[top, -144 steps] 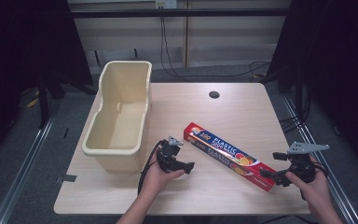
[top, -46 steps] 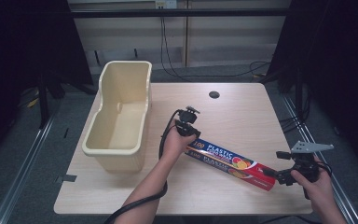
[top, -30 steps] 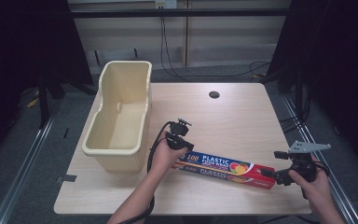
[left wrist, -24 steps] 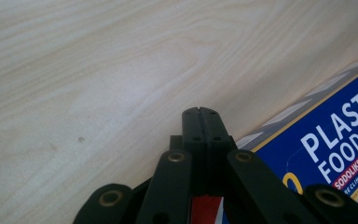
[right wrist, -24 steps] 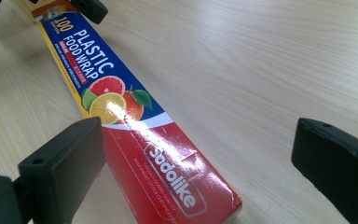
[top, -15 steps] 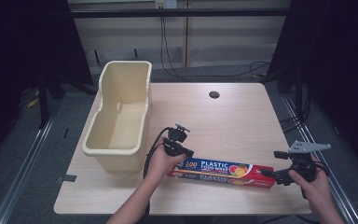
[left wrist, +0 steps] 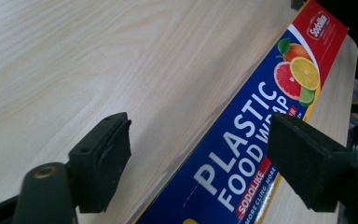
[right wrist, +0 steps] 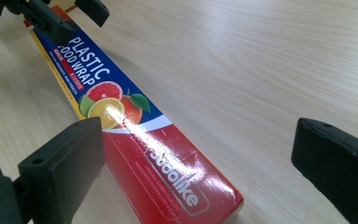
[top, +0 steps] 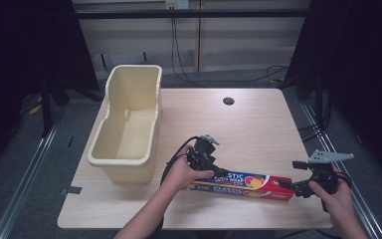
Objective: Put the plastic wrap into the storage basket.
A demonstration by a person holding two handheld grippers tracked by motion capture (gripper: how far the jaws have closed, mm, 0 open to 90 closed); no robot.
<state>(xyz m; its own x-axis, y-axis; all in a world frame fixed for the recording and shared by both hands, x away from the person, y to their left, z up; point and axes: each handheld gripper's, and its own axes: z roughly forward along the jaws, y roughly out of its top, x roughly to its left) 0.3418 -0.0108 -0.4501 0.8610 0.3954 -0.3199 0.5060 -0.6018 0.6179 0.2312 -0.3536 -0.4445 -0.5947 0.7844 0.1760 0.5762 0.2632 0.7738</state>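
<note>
left gripper [left wrist: 198,163] straddles plastic wrap box [left wrist: 256,140]

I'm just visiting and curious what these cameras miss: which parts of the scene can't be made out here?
- Plastic wrap box: in the high view the left hand covers its near end; the small print is too small to read.
- Same box in the left gripper view: the bottom edge cuts it off.
- Beige tub: its near wall hides the floor just behind it.
- Right gripper: high view, too small to tell whether it touches the box.

Table [top: 258,124] evenly lit; surroundings dark; glare on box [right wrist: 135,126].
</note>
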